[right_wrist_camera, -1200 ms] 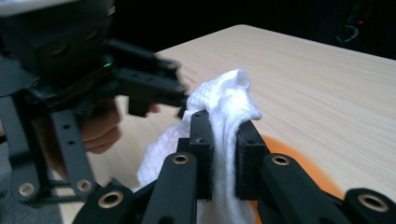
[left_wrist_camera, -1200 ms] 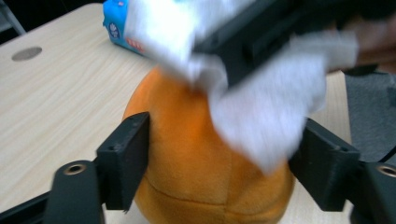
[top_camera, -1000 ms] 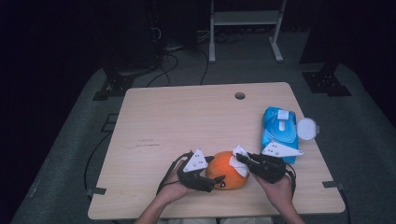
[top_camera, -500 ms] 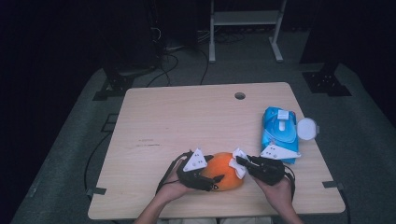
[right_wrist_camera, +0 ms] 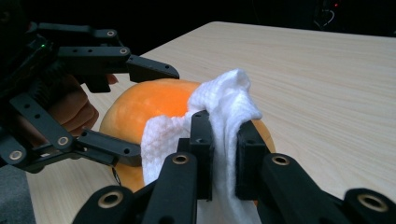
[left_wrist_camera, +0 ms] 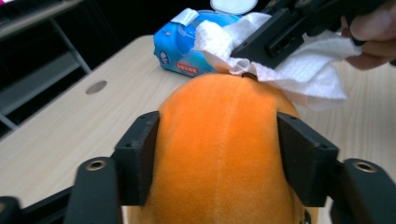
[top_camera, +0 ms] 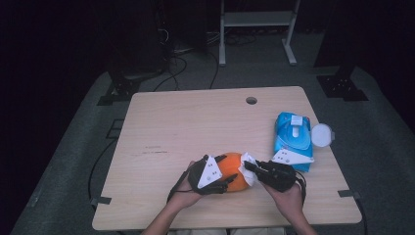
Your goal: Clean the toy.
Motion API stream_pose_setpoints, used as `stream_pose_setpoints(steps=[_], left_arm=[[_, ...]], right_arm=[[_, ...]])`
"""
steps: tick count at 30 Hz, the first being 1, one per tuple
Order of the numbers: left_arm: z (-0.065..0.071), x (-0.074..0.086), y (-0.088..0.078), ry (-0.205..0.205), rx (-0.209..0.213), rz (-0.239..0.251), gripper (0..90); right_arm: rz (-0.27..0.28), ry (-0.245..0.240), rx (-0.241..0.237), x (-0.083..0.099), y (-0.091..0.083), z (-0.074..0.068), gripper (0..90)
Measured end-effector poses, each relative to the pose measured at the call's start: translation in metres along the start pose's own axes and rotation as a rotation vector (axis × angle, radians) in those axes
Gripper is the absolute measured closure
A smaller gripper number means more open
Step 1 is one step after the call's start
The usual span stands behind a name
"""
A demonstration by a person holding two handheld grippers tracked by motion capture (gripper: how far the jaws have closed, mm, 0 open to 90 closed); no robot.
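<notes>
1. Pale wood counter [top_camera: 195, 127], rectangular, with a round cable hole [top_camera: 251, 100] near its far edge; dark floor around it.
2. Blue pack of wet wipes [top_camera: 292, 134], lying flat near the right edge of the counter, its white flap lifted; a round white lid [top_camera: 322, 134] rests just beside its right side.
3. Orange plush ball [top_camera: 234, 170], fuzzy surface with a faint seam, sitting near the near edge of the counter, between the two tools.
4. Left tool [top_camera: 226, 182], black, with a grey three-cornered plate on top, held in the person's left hand [top_camera: 188, 193]; its jaws are pressed against both sides of the orange plush ball, clamping it, as the left gripper view shows.
5. Right tool [top_camera: 248, 167], black, plate likewise on top, held in the right hand [top_camera: 288, 198]; its jaws are closed tight, pinching a white wipe.
6. White wipe [right_wrist_camera: 224, 116], textured and crumpled, draped against the right side of the ball, touching it.
</notes>
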State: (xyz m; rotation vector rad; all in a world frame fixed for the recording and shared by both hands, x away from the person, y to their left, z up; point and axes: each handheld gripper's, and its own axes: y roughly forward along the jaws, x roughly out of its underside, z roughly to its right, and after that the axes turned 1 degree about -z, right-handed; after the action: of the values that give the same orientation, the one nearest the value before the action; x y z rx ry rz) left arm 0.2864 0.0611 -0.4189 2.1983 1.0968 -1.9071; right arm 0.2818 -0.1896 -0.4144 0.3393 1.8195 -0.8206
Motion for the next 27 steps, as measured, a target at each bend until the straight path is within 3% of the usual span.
stream_pose_setpoints(steps=[4,5,8,12,14,16,19,22,25,27], left_arm=[[-0.013,0.006,-0.002,-0.186,0.096,-0.004,20.3],[-0.015,0.007,-0.004,-0.201,0.100,-0.013,21.2],[-0.016,0.015,-0.007,-0.205,0.113,-0.044,31.5],[-0.016,0.019,-0.012,-0.177,0.141,-0.062,33.0],[-0.015,0.021,-0.012,-0.179,0.150,-0.057,33.0],[-0.014,0.020,-0.011,-0.157,0.151,-0.069,32.8],[-0.013,0.020,-0.011,-0.156,0.162,-0.062,32.3],[-0.014,0.019,-0.011,-0.182,0.188,-0.051,28.4],[-0.017,0.018,-0.013,-0.229,0.198,-0.029,25.0],[-0.016,0.018,-0.011,-0.213,0.194,-0.046,26.2]], right_arm=[[-0.016,0.007,-0.032,0.007,0.007,0.000,79.9],[-0.020,-0.004,-0.040,0.007,0.008,-0.003,79.8],[-0.026,-0.023,-0.037,0.005,0.006,-0.005,79.8],[-0.041,0.036,0.020,0.012,0.001,0.014,79.7],[-0.046,0.090,-0.002,0.017,0.002,0.020,79.7],[-0.036,0.079,-0.014,0.016,0.004,0.015,79.7],[0.016,0.056,-0.073,0.006,0.003,0.005,79.6],[-0.001,0.028,-0.075,0.007,0.007,0.000,79.3],[-0.005,0.080,-0.061,0.017,0.007,0.012,79.2],[-0.015,0.114,-0.039,0.021,0.004,0.019,79.2]])
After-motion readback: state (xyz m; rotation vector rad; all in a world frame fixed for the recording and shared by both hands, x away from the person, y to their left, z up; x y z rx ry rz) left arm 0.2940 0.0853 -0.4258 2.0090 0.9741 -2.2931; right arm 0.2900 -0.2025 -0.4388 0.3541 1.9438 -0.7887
